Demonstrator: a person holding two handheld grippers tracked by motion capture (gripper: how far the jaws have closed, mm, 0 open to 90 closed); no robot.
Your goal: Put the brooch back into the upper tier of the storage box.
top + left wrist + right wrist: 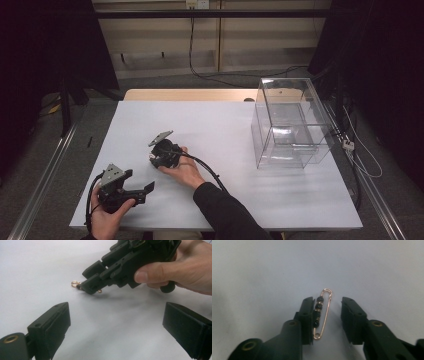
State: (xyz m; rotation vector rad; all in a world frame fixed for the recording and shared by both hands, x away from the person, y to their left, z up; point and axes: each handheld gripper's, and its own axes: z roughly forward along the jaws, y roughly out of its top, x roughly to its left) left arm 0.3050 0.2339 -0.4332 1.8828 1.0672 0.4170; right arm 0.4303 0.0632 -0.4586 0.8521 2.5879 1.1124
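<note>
Your right gripper (327,315) is down on the white table (225,125), a little left of the table's middle, and its jaws stand apart on either side of a small gold safety pin (322,313) strung with dark beads. In the right gripper view the pin lies flat on the table between the jaws, its beaded side up against the inner face of the jaw on the left of that view, while a clear gap of bare table separates its thin wire side from the other jaw. So the pads do not clamp the pin; only one of them seems to touch it. The pin's rounded clasp end pokes out past the jaw tips, and its coiled end lies back between the jaws. In the left gripper view you can see the same pin (75,284) as a gold glint at the tips of the right gripper (90,282), with your right hand (180,265) wrapped around the gripper's body. Your left gripper (145,189) rests at the near left of the table, held in your left hand (107,217), its jaws spread wide with nothing between them, aimed toward the right gripper. A clear plastic box (290,122) stands at the far right of the table, well apart from both grippers.
</note>
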